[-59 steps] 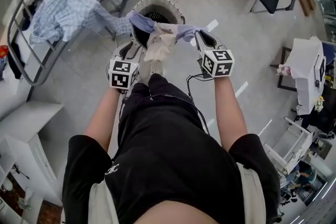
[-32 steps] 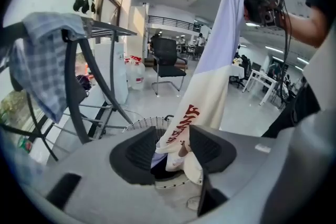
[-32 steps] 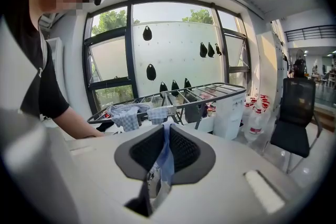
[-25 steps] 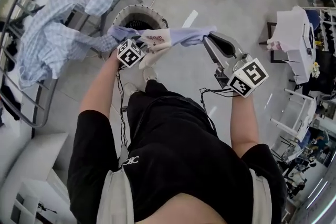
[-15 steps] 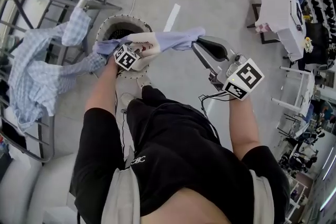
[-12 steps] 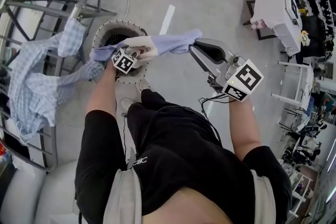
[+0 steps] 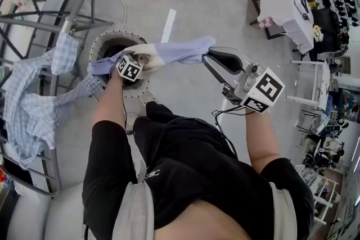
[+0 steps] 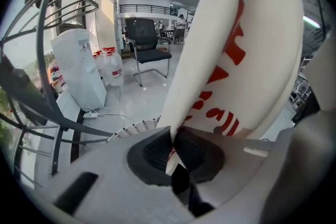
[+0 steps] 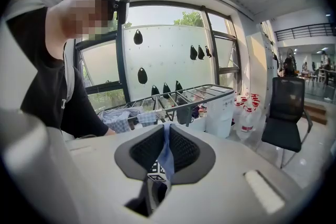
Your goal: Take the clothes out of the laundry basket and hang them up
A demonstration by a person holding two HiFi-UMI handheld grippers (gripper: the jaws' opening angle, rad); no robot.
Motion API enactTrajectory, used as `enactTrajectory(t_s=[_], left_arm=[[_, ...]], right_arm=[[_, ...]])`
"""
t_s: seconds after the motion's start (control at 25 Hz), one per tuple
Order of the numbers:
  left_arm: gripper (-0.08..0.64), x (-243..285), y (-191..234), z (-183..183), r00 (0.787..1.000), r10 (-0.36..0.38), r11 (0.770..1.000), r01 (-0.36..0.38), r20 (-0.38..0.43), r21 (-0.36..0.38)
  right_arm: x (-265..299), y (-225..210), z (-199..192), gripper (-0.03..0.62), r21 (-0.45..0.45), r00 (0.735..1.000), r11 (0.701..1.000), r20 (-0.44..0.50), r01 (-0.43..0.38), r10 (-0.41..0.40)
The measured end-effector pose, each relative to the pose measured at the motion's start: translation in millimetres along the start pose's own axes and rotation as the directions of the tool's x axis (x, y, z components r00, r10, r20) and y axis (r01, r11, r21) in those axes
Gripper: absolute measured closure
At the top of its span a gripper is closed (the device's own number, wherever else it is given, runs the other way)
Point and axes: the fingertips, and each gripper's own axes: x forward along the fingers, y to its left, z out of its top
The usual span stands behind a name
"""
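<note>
I swung my right gripper (image 7: pixel 212 56) out to the side, so the lavender-and-white garment (image 7: pixel 180 52), which had been bunched over the laundry basket (image 7: pixel 100 42), got drawn out into a band. My left gripper (image 8: pixel 172 145) sank toward the basket rim. Its jaws, wide a moment earlier, just closed on the garment's white, red-printed part.

left gripper (image 7: pixel 138 60) jaws just closed, pinching white end of garment (image 7: pixel 174 52); right gripper (image 7: pixel 212 57) clamped on its lilac end, both arms extended forward
</note>
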Motion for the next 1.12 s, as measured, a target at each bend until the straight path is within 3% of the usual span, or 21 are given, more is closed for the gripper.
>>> enactTrajectory(t_s=[0.32, 0.44, 0.64, 0.88, 1.12], left_arm=[[0.546, -52.7, 7.6, -2.4, 1.0, 0.027, 0.991, -0.025, 0.016, -0.133], [0.546, -86.9, 16.0, -5.2, 0.998, 0.061, 0.978, -0.055, 0.026, -0.199], [0.546, -156.3, 19.5, 8.2, 0.988, 0.134, 0.962, -0.113, 0.07, -0.249], [0.546, -252.9, 28.9, 42.5, 0.948, 0.281, 0.934, -0.233, 0.153, -0.271], [0.546, -338.1, 15.8, 99.4, 0.897, 0.379, 0.92, -0.34, 0.228, -0.195]], right_arm=[[-29.3, -23.6, 2.0, 0.545, 0.015, 0.997, 0.998, 0.041, 0.063, -0.063], [-40.4, -35.2, -2.2, 0.546, 0.028, 0.994, 0.995, 0.053, 0.093, -0.095], [-53.7, -42.5, 2.7, 0.545, 0.058, 0.991, 0.994, 0.092, 0.094, -0.099], [-42.0, -33.3, 12.7, 0.545, 0.02, 0.993, 0.999, 0.11, 0.034, -0.036], [-40.9, -30.7, 32.0, 0.545, -0.008, 0.986, 1.0, 0.164, -0.019, 0.02]])
